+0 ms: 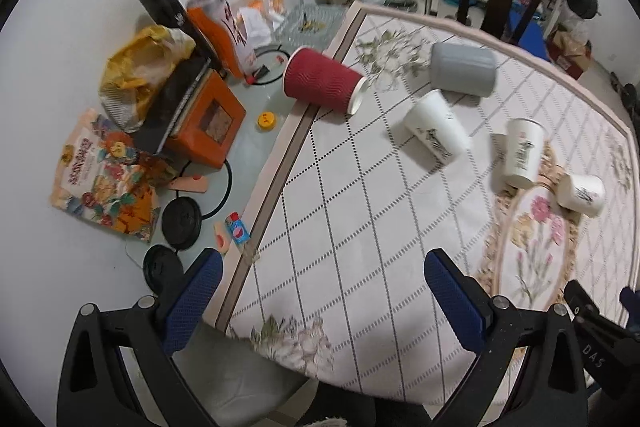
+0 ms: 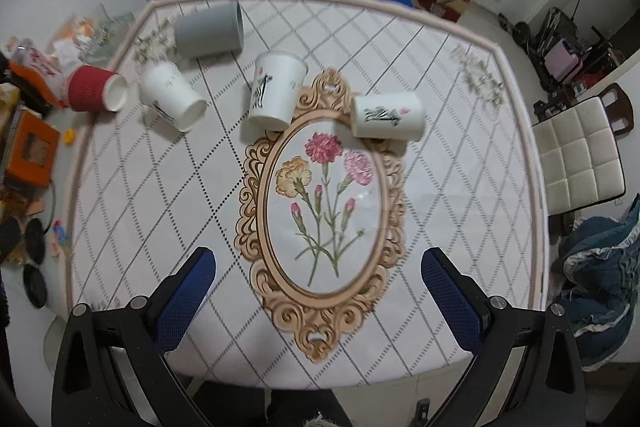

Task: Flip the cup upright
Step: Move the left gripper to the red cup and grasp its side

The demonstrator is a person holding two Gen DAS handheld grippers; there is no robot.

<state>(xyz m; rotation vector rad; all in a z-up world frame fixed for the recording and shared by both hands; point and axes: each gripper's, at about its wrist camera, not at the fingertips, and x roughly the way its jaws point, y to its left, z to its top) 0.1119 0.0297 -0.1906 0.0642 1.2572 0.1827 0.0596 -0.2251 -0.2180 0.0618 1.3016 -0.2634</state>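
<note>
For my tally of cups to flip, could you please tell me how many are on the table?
5: red cup at the left edge, grey cup at the back, and three white cups across the middle.

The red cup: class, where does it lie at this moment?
The red cup lies on its side at the table's far left edge in the right wrist view, beside a white cup and near the grey cup.
</note>
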